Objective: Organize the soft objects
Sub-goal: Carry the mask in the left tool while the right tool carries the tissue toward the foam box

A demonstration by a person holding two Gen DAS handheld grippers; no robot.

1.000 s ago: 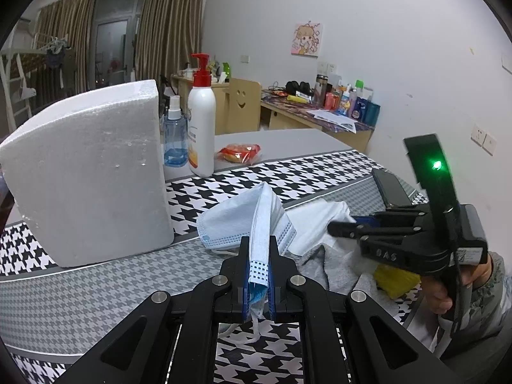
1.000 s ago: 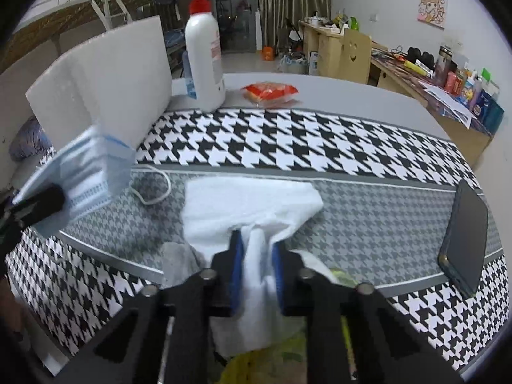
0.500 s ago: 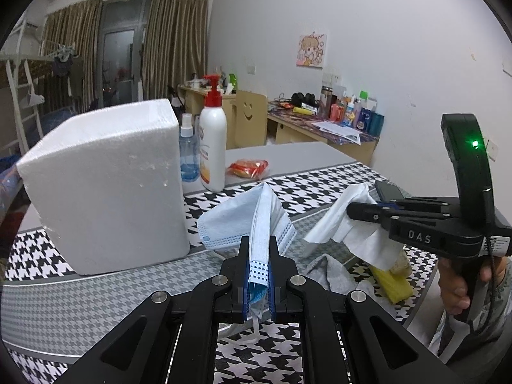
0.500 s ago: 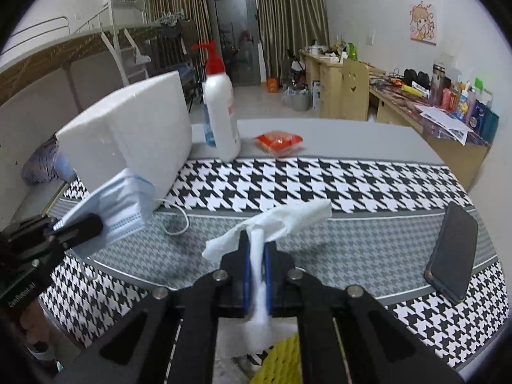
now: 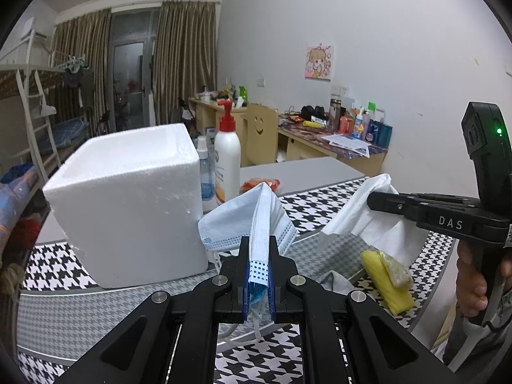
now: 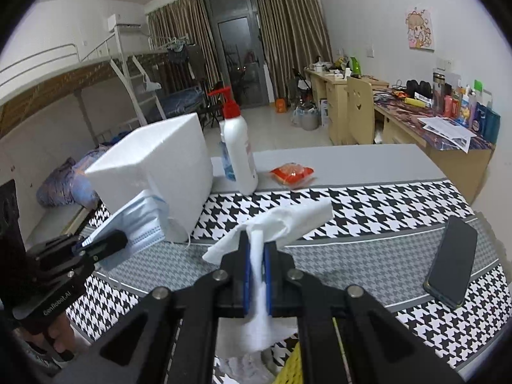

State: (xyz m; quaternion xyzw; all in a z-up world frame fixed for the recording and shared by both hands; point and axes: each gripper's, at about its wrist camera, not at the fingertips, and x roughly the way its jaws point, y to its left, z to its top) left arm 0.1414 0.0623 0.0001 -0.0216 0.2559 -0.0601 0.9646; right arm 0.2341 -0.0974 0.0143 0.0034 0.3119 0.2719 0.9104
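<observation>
My left gripper [image 5: 258, 244] is shut on a light blue face mask [image 5: 252, 220] and holds it above the table, beside the white foam box [image 5: 128, 198]. It also shows in the right wrist view [image 6: 110, 240], with the mask [image 6: 140, 220] in front of the foam box [image 6: 160, 172]. My right gripper [image 6: 256, 240] is shut on a white tissue [image 6: 284, 220] and holds it in the air. In the left wrist view the right gripper [image 5: 374, 199] holds the tissue [image 5: 358, 217] to the right of the mask. A yellow sponge [image 5: 384, 284] and a grey cloth [image 5: 336, 283] lie on the table below it.
A white pump bottle [image 6: 238, 156], a small blue spray bottle [image 5: 206, 172] and an orange snack packet [image 6: 292, 172] stand behind the houndstooth runner [image 6: 368, 204]. A black phone [image 6: 451, 262] lies at the right. Desks and a bunk bed stand farther back.
Both grippers have risen. The right gripper lifted the white tissue off the table into the air. The left gripper kept the mask and rose with it.
</observation>
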